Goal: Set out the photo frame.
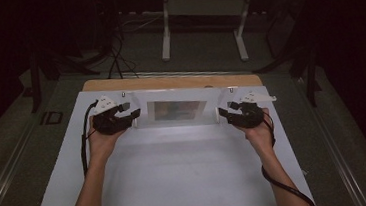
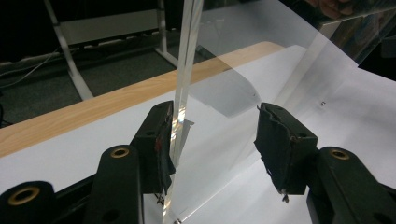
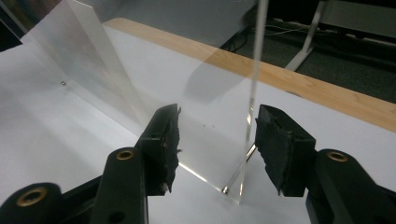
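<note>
Clear stand: one see-through plastic stand, flat, smooth and shiny, with thin upright side walls; it sits in the upper middle of the high view, on the white sheet; a picture shows in its middle

Left tongs: the left tongs are spread wide at the stand's left end; in the left gripper view the thin clear edge runs just beside the left black pad; I cannot tell if it touches; nothing is squeezed

Right tongs: the right tongs are spread wide at the stand's right end; the clear edge stands between the pads, not pinched

Worktop: one wooden worktop under one smooth white sheet
</note>
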Tool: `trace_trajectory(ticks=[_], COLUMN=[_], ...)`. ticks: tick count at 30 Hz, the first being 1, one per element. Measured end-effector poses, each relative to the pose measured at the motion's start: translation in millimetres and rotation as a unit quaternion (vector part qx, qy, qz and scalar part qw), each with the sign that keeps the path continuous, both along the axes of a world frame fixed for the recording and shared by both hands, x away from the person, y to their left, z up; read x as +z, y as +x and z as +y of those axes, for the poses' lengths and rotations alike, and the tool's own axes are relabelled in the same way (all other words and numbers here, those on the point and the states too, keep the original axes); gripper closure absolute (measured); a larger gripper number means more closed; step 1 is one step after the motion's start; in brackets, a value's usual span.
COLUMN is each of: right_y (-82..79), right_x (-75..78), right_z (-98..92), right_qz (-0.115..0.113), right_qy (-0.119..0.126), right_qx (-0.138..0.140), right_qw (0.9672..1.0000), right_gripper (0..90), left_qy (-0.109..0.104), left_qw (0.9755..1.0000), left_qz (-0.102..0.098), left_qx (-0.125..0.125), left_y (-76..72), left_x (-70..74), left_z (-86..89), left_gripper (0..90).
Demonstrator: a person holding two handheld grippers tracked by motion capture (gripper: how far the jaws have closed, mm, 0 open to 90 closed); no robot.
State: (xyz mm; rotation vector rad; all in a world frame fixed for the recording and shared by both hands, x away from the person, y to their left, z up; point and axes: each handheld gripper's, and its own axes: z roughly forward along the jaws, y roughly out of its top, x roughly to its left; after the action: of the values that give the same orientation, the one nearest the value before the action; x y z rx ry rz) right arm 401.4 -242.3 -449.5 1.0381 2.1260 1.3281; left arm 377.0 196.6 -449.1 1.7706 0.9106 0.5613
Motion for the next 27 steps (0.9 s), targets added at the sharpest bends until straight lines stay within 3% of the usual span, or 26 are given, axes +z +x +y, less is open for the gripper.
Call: trace_trajectory(ticks=[4, 5, 7, 11, 17, 24, 27], right_y=[4.0, 4.6, 5.4, 7.6, 12.8, 16.7, 18.3], right_x=[-1.5, -2.1, -2.7, -3.9, -8.0, -8.7, -8.9], right_z=[2.4, 2.9, 3.3, 2.8, 4.3, 12.1, 13.2], right_qz=[0.002, 0.003, 0.002, 0.0, -0.002, -0.017, -0.016], right_qy=[0.013, 0.015, 0.017, 0.023, 0.017, -0.014, -0.015], right_qx=[0.001, 0.002, 0.001, 0.002, -0.004, -0.019, -0.022], right_qw=[0.9999, 0.9999, 0.9999, 0.9997, 0.9998, 0.9996, 0.9995], right_gripper=[49.1, 49.1, 49.7, 50.1, 51.7, 51.4, 51.4], left_qy=[-0.005, -0.019, -0.026, -0.019, -0.029, 0.005, 0.015], left_qw=[1.0, 0.9998, 0.9996, 0.9997, 0.9994, 0.9996, 0.9995], left_qz=[0.001, 0.004, 0.01, 0.016, 0.017, 0.018, 0.012], left_qx=[0.0, -0.003, -0.005, -0.001, 0.009, 0.023, 0.025], left_y=[3.0, 5.8, 8.9, 13.1, 18.1, 24.2, 25.0], left_x=[-0.2, -2.2, -5.4, -11.8, -17.0, -16.5, -16.8], left_z=[0.8, 2.7, 3.4, 2.1, 1.7, -4.6, -5.4], left_gripper=[46.7, 46.1, 44.9, 44.4, 45.4, 45.3, 46.3])
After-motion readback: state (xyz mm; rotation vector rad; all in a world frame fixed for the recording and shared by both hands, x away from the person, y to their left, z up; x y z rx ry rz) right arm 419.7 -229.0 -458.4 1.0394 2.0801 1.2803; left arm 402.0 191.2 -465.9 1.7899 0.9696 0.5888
